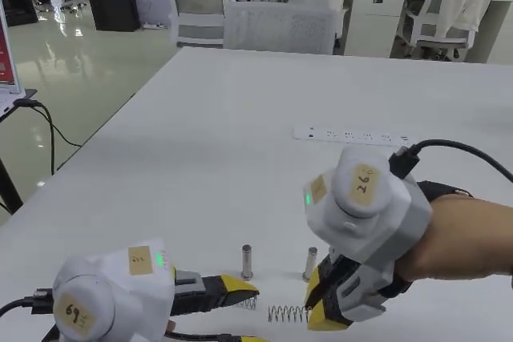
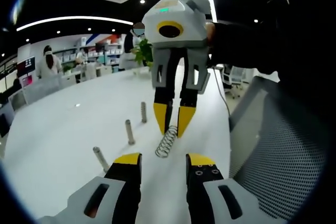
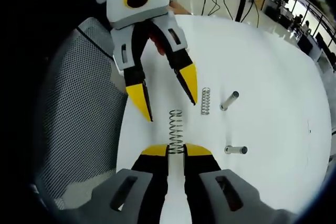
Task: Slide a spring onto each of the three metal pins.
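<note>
- right gripper point(image 3: 176, 148) is pinching the near end of a spring point(image 3: 175, 124) lying flat on the table point(image 1: 240, 158);
- left gripper point(image 2: 164, 159) jaws are spread wide; the spring's free end sits just at that gap, untouched

Bright, even office light across my three feeds.
In the head view the table point(image 1: 240, 158) is evenly lit with faint, soft shadows, while the floor point(image 1: 80, 54) glares at ten o'clock. In the left gripper view a ceiling light strip point(image 2: 73, 21) arcs at eleven o'clock and the far background is soft. Both gripper views bend hard toward their edges; the spring point(image 3: 176, 127) reads crisp in the right one.
</note>
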### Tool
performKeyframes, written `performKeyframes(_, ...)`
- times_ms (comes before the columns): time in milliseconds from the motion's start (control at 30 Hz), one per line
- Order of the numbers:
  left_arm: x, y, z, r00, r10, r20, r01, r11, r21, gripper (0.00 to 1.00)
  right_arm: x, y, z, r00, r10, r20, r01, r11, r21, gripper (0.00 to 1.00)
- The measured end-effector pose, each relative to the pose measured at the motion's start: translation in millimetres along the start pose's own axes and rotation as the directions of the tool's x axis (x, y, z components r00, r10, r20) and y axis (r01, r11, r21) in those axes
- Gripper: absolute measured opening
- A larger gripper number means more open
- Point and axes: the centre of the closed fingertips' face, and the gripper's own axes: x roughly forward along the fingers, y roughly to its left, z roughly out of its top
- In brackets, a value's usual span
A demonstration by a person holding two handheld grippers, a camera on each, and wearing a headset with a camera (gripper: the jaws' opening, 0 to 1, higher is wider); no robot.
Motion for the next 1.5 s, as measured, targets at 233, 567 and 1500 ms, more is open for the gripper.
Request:
performKeyframes(233, 3.7, -5.0, 3.2, 0.9996, -0.028, 0.006, 0.027, 0.999, 0.02, 0.19, -1.7, 2.5, 3.6, 1.0, 0.004, -0.008, -0.004, 1.0, -0.019, 0.08)
performKeyframes(567, 5.4, -9.4, 3.5, 0.9986, -0.053, 0.002, 0.053, 0.998, 0.042, 0.08, 0.0, 7.7, 6.9, 0.9995, 0.024, -0.022, -0.025, 0.999, -0.048, 0.08)
performKeyframes(1500, 4.1, -7.3, 3.9, 0.999, -0.043, -0.007, 0.044, 0.998, 0.047, 0.03, -25.4, 9.7, 47.4, 0.995, -0.015, 0.099, 0.024, 0.995, -0.098, 0.07)
